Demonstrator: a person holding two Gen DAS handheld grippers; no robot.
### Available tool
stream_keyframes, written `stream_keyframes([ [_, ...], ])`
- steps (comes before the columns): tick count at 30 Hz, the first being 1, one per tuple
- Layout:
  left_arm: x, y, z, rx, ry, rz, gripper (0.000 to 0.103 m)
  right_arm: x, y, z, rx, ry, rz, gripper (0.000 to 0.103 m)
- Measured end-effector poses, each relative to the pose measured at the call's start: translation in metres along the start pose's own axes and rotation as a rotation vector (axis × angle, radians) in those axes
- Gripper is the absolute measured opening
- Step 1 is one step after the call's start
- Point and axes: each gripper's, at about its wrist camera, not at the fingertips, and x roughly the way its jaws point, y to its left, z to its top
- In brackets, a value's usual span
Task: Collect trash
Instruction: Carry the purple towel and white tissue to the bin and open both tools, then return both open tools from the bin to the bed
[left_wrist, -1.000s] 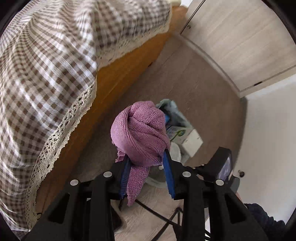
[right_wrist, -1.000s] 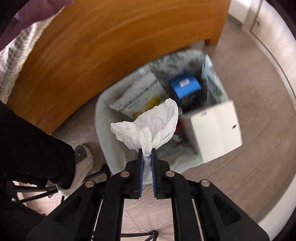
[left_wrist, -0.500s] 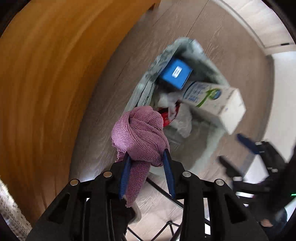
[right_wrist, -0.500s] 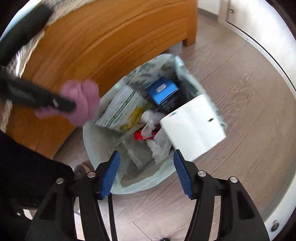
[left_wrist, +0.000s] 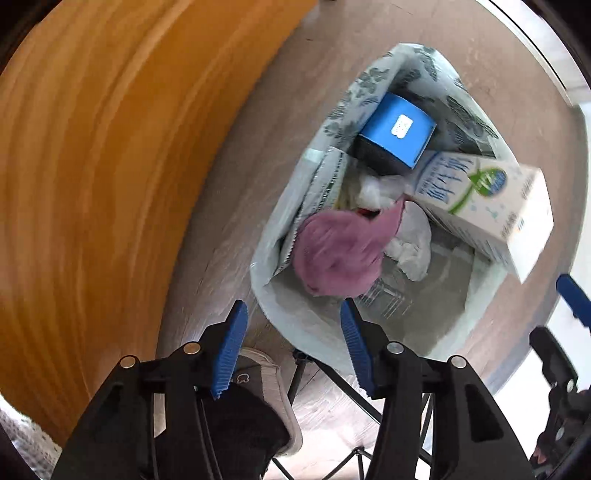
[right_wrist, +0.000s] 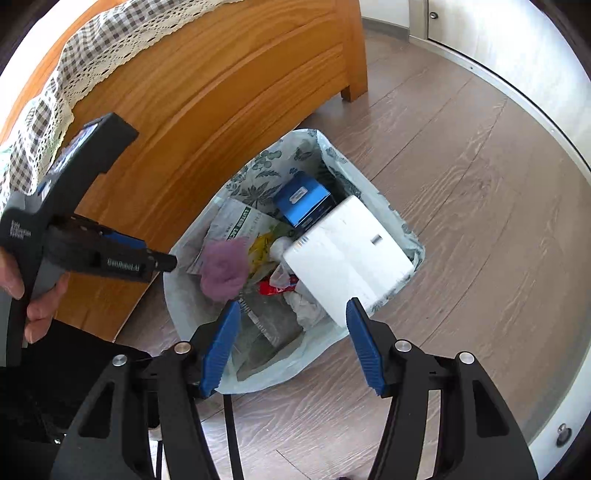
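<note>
A pale trash bag (left_wrist: 373, 343) (right_wrist: 192, 295) stands open on the wood floor beside the bed. The purple knotted cloth (left_wrist: 338, 254) (right_wrist: 223, 267), blurred, is falling free into the bag, clear of my left gripper (left_wrist: 293, 314), whose jaws are opening with nothing between them. In the right wrist view that left gripper (right_wrist: 162, 264) hangs over the bag's left rim. My right gripper (right_wrist: 291, 308) stands open and empty above the bag's near side. Inside lie a blue box (left_wrist: 397, 133) (right_wrist: 303, 199), a white carton (left_wrist: 487, 214) (right_wrist: 347, 258) and crumpled white paper (left_wrist: 412, 247) (right_wrist: 308, 310).
The orange wooden bed frame (right_wrist: 207, 107) (left_wrist: 92, 177) rises just left of the bag, with a checked lace-edged cover (right_wrist: 74, 62) over it. A shoe (left_wrist: 273, 391) and thin black stand legs (left_wrist: 332, 380) sit below the grippers. White cupboard doors (right_wrist: 517, 48) line the far wall.
The left gripper dropped down over the bag and let go of the purple cloth. The right gripper opened and its white paper fell into the bag.
</note>
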Motion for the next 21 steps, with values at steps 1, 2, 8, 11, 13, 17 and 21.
stream_keyframes([
  [1, 0.0, 0.0, -0.001, 0.002, 0.007, 0.002, 0.05, 0.0, 0.001, 0.0, -0.003, 0.001, 0.0, 0.058],
  [2, 0.001, -0.002, -0.001, 0.008, 0.013, 0.009, 0.05, -0.001, 0.002, 0.0, -0.006, 0.001, -0.001, 0.058],
  [8, -0.024, -0.008, -0.003, 0.034, -0.031, 0.007, 0.051, -0.007, 0.013, 0.003, -0.031, -0.001, -0.017, 0.058],
  [11, -0.053, -0.003, -0.009, 0.016, -0.099, -0.005, 0.052, -0.013, 0.018, 0.005, -0.05, -0.001, -0.029, 0.058],
  [13, -0.075, -0.002, -0.017, 0.01, -0.158, -0.016, 0.055, -0.017, 0.022, 0.006, -0.069, 0.002, -0.038, 0.058],
  [17, -0.118, -0.001, -0.035, 0.008, -0.294, 0.008, 0.059, -0.023, 0.034, 0.011, -0.107, 0.001, -0.066, 0.058],
  [21, -0.177, 0.017, -0.057, -0.039, -0.44, -0.05, 0.059, -0.038, 0.055, 0.023, -0.152, -0.02, -0.09, 0.058],
])
